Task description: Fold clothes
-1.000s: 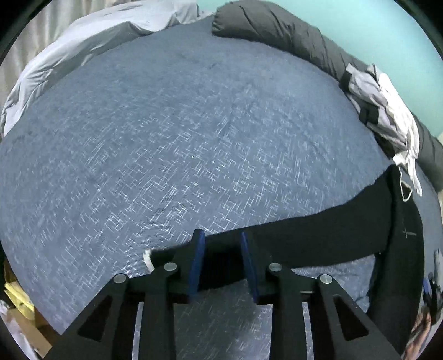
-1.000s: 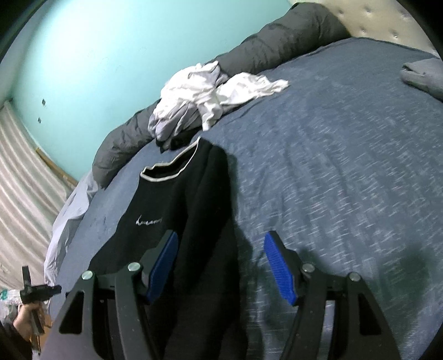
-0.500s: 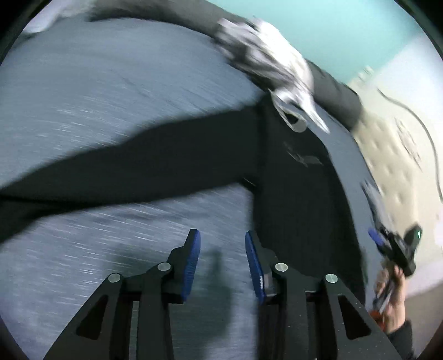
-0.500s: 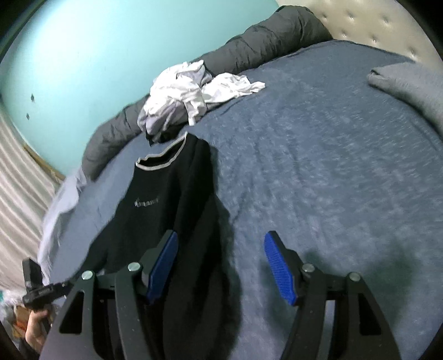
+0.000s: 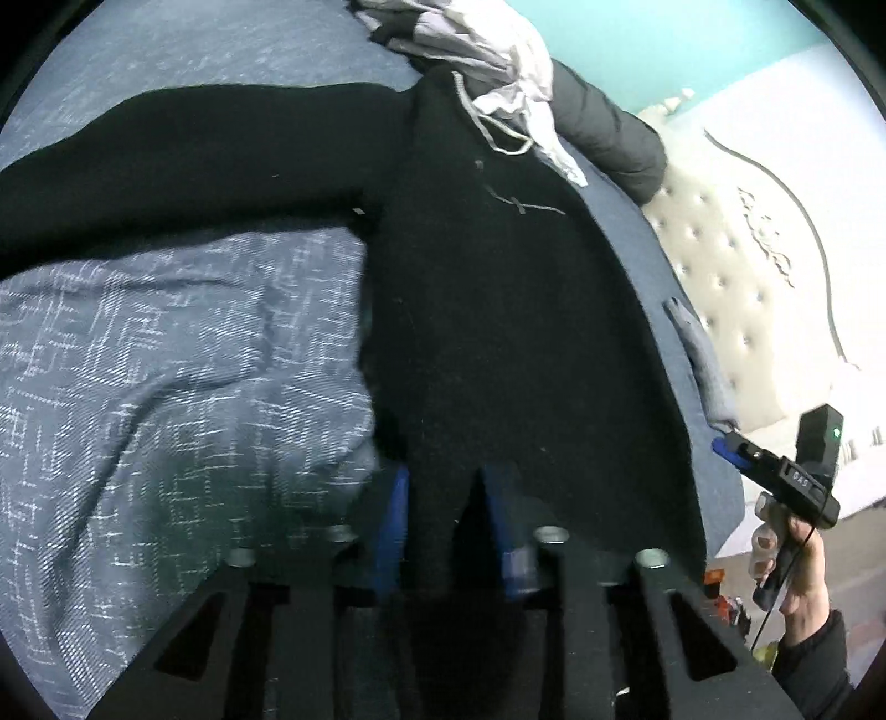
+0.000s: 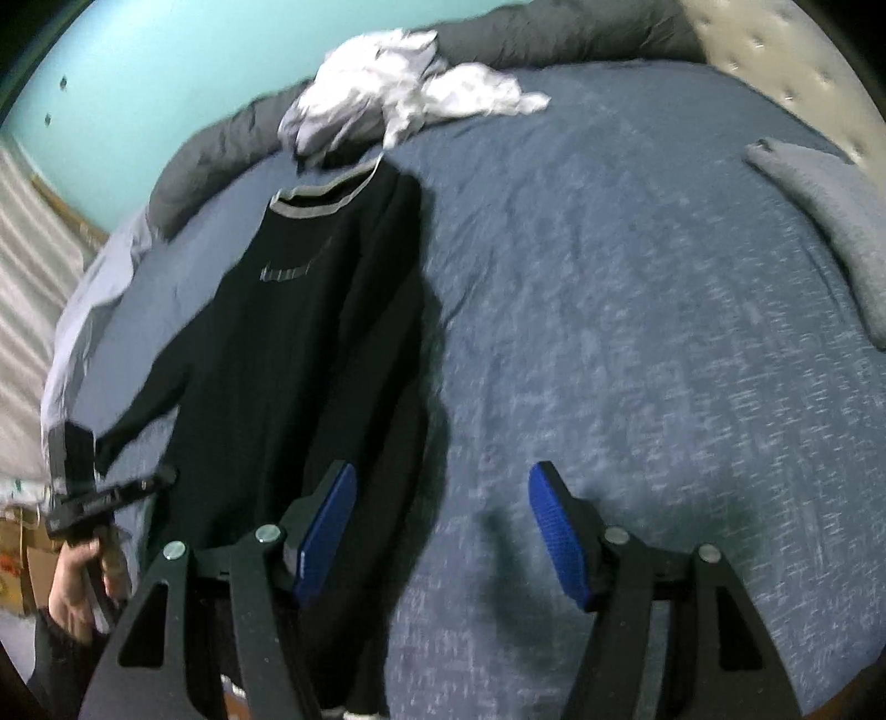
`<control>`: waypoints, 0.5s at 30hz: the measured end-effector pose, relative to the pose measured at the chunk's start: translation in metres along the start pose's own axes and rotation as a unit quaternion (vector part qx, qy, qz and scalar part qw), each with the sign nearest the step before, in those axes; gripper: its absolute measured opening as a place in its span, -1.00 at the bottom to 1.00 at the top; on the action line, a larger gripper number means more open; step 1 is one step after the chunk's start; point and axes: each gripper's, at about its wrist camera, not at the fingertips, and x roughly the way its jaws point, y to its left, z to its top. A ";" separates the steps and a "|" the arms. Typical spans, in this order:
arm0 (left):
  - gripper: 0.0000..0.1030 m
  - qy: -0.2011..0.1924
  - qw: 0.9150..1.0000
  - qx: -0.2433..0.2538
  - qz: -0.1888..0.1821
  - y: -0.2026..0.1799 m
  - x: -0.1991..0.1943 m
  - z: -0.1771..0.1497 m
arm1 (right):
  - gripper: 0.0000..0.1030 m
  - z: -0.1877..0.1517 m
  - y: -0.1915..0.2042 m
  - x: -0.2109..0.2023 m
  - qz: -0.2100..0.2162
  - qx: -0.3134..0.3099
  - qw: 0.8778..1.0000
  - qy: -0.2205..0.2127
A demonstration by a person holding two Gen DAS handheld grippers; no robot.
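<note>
Your left gripper is closing its blue pads on the near hem of the black sweatshirt, and a dark strip of that fuzzy knit runs right between them, so it looks like it's pinching the fabric. Your right gripper is just hanging wide open with nothing in it, ribbed blue pads over bare bedspread, the sweatshirt's right edge just beside its left finger. The sweatshirt lies flat along the left half of the bed, grey-trimmed collar at the far end and one sleeve stretched out to the left. Underneath is a blue woven bedspread with a pale crosshatch fleck, bunched into soft wrinkles near your left gripper. At the far edge, a crumpled heap of white and grey clothes sits against a long dark grey bolster. A folded grey piece lies far right, near the tufted cream headboard. No containers anywhere in view.
</note>
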 end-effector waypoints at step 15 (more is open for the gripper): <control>-0.90 -0.067 0.997 -0.028 -0.021 0.032 -0.037 0.007 | 0.28 -0.005 0.003 0.042 -0.027 0.040 0.998 0.039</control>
